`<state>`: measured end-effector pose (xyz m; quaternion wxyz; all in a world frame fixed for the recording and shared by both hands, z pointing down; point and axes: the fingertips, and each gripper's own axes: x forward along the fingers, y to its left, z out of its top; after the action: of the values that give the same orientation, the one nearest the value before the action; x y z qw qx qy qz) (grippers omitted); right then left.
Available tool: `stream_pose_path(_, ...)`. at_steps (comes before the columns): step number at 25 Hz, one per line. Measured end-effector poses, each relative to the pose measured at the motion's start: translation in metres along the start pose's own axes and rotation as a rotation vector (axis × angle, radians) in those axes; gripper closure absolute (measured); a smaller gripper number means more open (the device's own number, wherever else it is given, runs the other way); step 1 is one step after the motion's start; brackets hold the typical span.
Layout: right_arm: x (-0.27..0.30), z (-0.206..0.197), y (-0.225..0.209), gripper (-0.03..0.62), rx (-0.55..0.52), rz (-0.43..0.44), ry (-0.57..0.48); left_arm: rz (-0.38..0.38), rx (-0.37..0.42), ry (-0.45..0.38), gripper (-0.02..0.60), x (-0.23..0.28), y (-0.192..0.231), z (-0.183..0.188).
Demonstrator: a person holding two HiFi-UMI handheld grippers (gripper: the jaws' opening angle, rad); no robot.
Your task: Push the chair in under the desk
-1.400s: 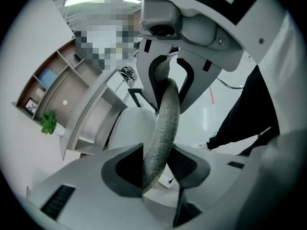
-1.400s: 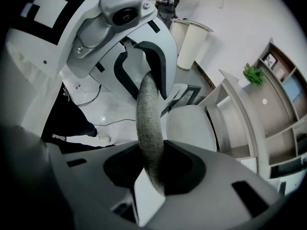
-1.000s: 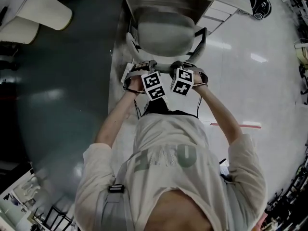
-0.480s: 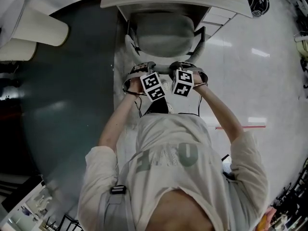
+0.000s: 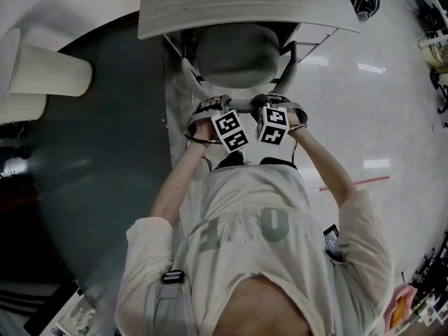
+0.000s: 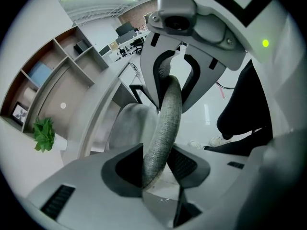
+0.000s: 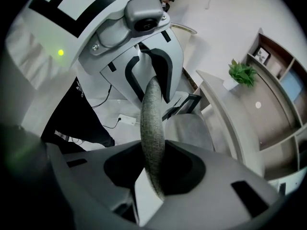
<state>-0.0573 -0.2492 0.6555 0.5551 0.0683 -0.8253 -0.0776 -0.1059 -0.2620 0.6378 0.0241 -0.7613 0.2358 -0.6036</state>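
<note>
Gripping chair back (image 6: 165,114) – both tongs closed on its thin grey top edge, side by side. Left tongs (image 5: 210,109) near right tongs (image 5: 278,107), marker cubes close together. Chair (image 5: 234,58) stands in front of person – seat partly under bench (image 5: 245,9), back part out. Left gripper view: grey edge runs between pads, pads press on it. Right gripper view: same grip on same edge. Small green plant (image 7: 242,72) by far end of bench. Floor (image 5: 378,117) pale, shiny.
</note>
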Motion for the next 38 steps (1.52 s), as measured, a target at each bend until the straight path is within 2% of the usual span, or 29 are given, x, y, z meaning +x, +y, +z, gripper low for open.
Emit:
stream_pose_path(7,0.006,-0.015,-0.028,0.491,0.008,-0.008,0.042,0.000,-0.004,-0.005,0.420,0.018,0.018,0.016)
stream_pose_path(20,0.009,-0.024,-0.075,0.491,-0.074,0.034,-0.005,0.032,-0.097,0.058,0.416,0.034,0.060,0.037)
stream_pose_path(28,0.013,-0.038,-0.094,0.491,-0.100,0.034,-0.005,0.039,-0.129,0.069,0.416,0.048,0.071,0.051)
stream_pose_path(35,0.013,-0.054,-0.110,0.490,-0.103,0.002,0.005,0.026,-0.124,0.056,0.416,0.054,0.075,0.067)
stream_pose_path(38,0.011,-0.053,-0.109,0.488,-0.101,0.016,-0.002,0.020,-0.130,0.058,0.416,0.055,0.075,0.069)
